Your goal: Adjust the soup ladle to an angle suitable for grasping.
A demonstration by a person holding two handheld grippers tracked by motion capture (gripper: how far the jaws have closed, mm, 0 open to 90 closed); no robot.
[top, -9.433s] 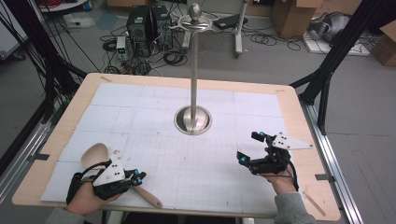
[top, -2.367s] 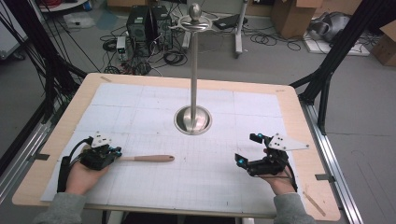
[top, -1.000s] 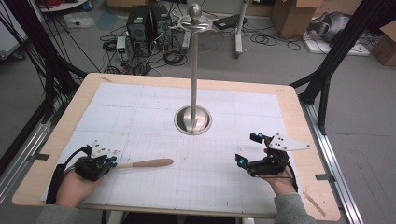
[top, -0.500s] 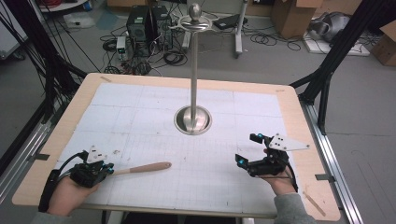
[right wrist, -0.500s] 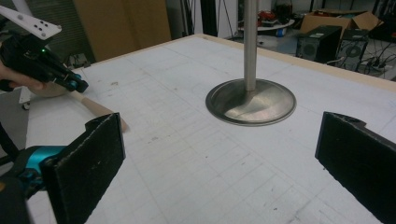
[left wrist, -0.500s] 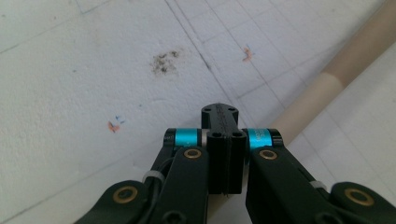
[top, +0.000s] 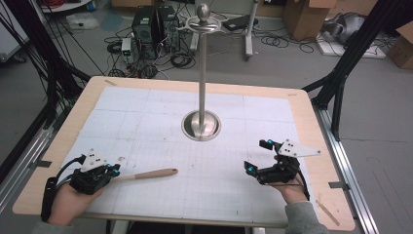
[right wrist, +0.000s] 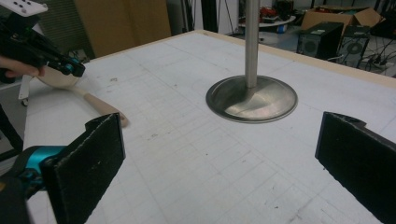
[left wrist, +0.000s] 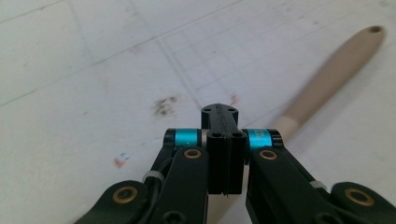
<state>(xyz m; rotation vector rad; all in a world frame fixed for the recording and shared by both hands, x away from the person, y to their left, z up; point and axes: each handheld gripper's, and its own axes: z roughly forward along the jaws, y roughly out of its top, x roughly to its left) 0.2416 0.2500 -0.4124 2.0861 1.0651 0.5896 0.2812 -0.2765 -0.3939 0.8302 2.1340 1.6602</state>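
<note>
White gridded matting covers the wooden table (top: 321, 161), which stands in a workshop with cables and computer towers on the floor behind it. At the near left corner, the left gripper (top: 113, 169) sits low over the mat in the person's left hand (top: 68, 204); its jaws are pressed flat together with nothing between them. A wooden spoon (top: 146, 174) lies on the mat with its bowl tucked under that gripper and its handle running off to the right; in the left gripper view the handle passes just beside the closed jaws. At the near right, well apart from the spoon, the right gripper (top: 259, 155) rests in the right hand (top: 291, 191), jaws spread wide and empty. Farther back, at mid-table, a steel stand (top: 201, 124) rises from its round base.
</note>
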